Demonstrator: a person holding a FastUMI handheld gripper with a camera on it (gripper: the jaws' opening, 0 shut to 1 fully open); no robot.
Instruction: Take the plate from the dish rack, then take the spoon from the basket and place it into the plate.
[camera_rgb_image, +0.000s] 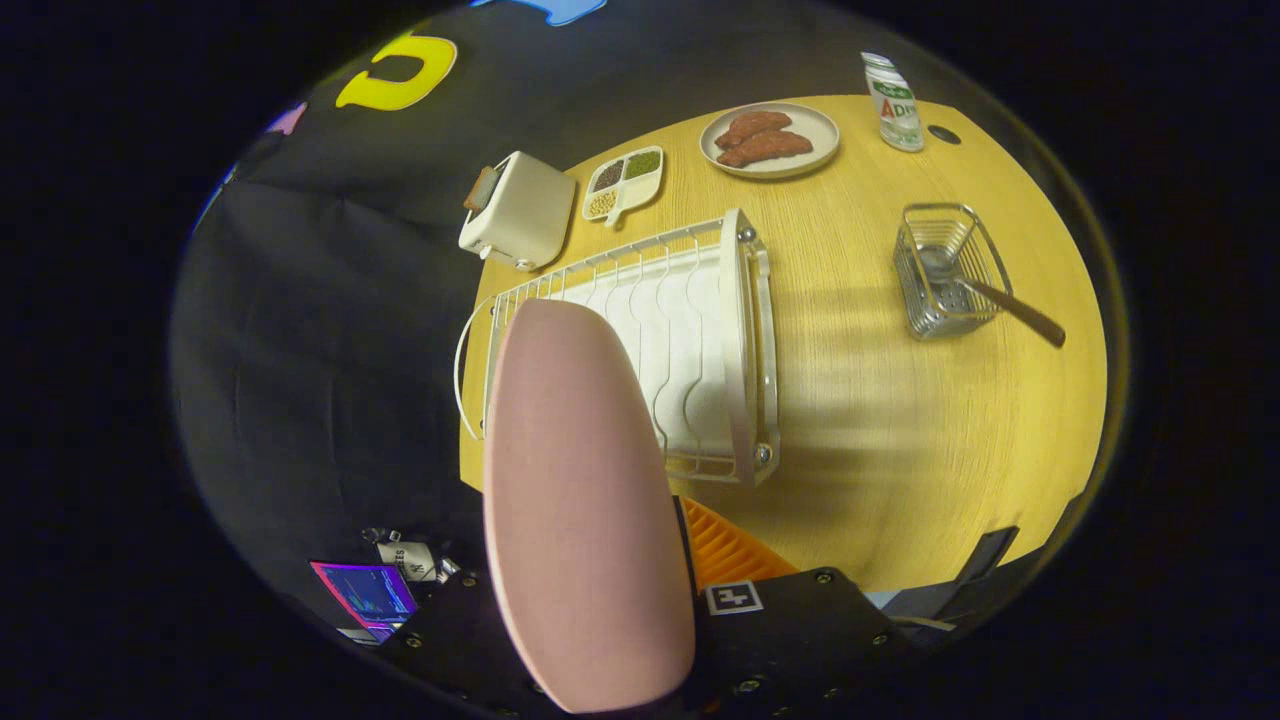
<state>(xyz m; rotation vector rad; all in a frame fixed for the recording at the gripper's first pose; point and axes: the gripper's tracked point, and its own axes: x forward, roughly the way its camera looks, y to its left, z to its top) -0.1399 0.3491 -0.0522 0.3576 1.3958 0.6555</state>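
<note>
A pink plate (585, 500) stands on edge between my fingers, held up over the white dish rack (700, 340) on the yellow table (880, 430). My gripper (672, 560) is shut on the plate's rim; one finger (735, 552) shows beside the plate and the other is hidden behind it. The rack's slots beyond the plate hold nothing. Off to the right of the rack, a wire basket (925, 305) holds a spoon (985, 298), bowl down, with its brown handle sticking out over the basket's rim.
Beyond the rack stand a cream toaster (518, 212), a divided dish of grains (625, 183), a plate with pieces of meat (768, 140) and a white bottle (893, 100). A lit screen (365, 592) sits low beside the table's edge.
</note>
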